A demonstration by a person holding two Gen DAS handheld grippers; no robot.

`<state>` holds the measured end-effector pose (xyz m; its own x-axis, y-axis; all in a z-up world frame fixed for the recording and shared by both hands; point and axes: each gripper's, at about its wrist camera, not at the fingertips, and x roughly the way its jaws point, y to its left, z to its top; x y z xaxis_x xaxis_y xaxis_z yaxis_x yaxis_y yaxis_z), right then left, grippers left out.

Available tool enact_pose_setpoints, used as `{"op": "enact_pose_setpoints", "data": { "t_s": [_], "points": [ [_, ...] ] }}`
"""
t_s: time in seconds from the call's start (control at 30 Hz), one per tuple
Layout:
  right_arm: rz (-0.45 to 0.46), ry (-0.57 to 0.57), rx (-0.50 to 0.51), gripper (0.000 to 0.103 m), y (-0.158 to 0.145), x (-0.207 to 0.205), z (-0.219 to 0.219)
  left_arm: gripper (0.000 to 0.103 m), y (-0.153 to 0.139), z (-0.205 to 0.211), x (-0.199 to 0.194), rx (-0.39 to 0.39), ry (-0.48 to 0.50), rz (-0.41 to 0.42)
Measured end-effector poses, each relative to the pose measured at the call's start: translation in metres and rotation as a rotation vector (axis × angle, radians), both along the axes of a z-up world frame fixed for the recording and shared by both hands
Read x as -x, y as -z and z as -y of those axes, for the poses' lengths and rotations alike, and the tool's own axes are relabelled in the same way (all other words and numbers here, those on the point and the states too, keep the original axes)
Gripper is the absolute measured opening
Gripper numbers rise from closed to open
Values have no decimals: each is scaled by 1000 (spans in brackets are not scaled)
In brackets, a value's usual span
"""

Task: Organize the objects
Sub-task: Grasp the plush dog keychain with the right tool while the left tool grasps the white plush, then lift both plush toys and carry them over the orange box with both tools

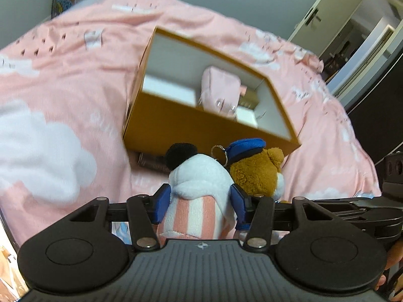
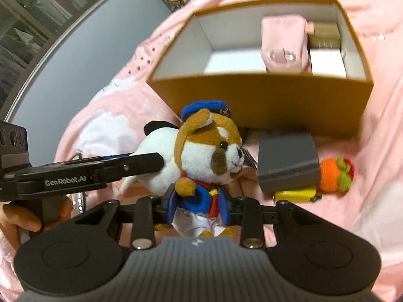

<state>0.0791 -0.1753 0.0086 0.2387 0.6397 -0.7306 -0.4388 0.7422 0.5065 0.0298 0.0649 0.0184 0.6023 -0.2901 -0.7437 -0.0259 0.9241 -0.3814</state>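
We grip a plush each: left gripper [image 1: 199,201] clamps the panda [image 1: 199,176], right gripper [image 2: 197,203] the dog [image 2: 209,146]. Next, probably drop both into the box [image 2: 259,95].

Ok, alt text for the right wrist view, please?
The right gripper is shut on a plush dog in a sailor outfit, above a pink bedspread. Beside it the left gripper holds a white plush; an open orange box lies ahead.

Box [image 2: 262,100] left half free; pouch [image 2: 284,42] right
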Motion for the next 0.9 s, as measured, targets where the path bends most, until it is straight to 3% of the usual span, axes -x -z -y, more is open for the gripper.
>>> {"op": "enact_pose_setpoints", "data": {
  "t_s": [0.27, 0.5, 0.73, 0.9],
  "points": [
    [131, -37, -16, 35, -48, -11, 10, 59, -45, 11, -19, -29, 17, 146],
    [279, -53, 19, 35, -96, -48, 14, 58, -81, 15, -59, -59, -10, 289],
    [336, -99, 95, 35, -105, -101, 9, 58, -69, 15, -109, -101, -69, 295],
    [254, -109, 125, 35, -78, -139, -1, 58, -42, 20, -133, -183, -88, 250]
  ]
}}
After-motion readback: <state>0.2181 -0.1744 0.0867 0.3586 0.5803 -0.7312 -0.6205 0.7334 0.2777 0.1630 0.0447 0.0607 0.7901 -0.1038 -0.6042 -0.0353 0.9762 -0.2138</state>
